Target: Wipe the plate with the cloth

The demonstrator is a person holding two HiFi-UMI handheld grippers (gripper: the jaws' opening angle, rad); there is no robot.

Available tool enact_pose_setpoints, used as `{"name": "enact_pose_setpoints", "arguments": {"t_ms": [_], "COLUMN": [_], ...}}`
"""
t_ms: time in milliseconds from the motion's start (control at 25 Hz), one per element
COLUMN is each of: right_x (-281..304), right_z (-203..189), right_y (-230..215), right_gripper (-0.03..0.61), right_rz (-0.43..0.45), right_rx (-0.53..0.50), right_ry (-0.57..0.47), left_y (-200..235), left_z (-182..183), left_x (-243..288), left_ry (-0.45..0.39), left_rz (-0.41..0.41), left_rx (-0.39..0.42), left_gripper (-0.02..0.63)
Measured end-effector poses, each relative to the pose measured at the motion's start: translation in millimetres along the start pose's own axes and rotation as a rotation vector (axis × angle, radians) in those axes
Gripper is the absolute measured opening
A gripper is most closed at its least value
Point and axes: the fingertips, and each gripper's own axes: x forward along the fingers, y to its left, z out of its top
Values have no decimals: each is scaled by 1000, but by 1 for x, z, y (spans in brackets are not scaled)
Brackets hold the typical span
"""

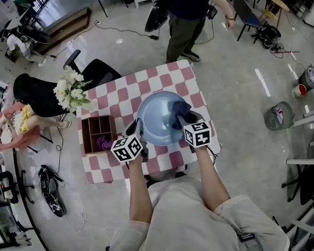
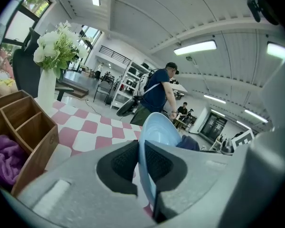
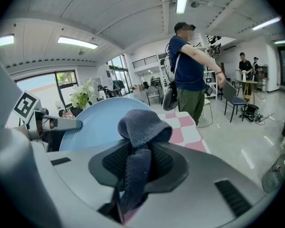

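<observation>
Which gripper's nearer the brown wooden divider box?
Left. Left gripper, gripping the light-blue plate, is beside the wooden box; right gripper, holding the dark cloth, is across the plate.

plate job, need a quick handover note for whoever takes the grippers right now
Left gripper: jaws shut on the rim of the blue plate, at its near-left edge.
Right gripper: jaws shut on the dark blue cloth, which sits over the plate's right side.
The plate is over the checkered table.
Done: plate and cloth both gripped. How much is wiped can't be told.
Left: wipe the cloth across the plate's face, with the left grip firm.
</observation>
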Motion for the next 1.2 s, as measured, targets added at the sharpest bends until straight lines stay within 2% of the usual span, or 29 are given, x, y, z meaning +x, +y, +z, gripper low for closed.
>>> {"name": "enact_pose_setpoints", "arguments": {"t_ms": [240,560,720,920,1200], "right_x": [-3,-5,-1,2,5], "right_z": [-2,-15,-14,-10,4], "right_y": [1,18,33,53,70], "right_gripper": [103,103,103,103,103], "right_rz": [1,25,48,81,109], "right_rx": [-17,-49,-70,-104,-129], "right_ry": [9,53,58,48,28], "left_y": [1,-8,-14,-26,-37], "left_z": [7,15,24,35,45], "left_x": [13,22,27,28,30], "left_ry": [-21,-25,-29,-30,-38], "left_rz": [3,23,-8,-14,-7], "left_rx": [-24,22,10,68,99], "left_gripper": [25,25,25,25,25]}}
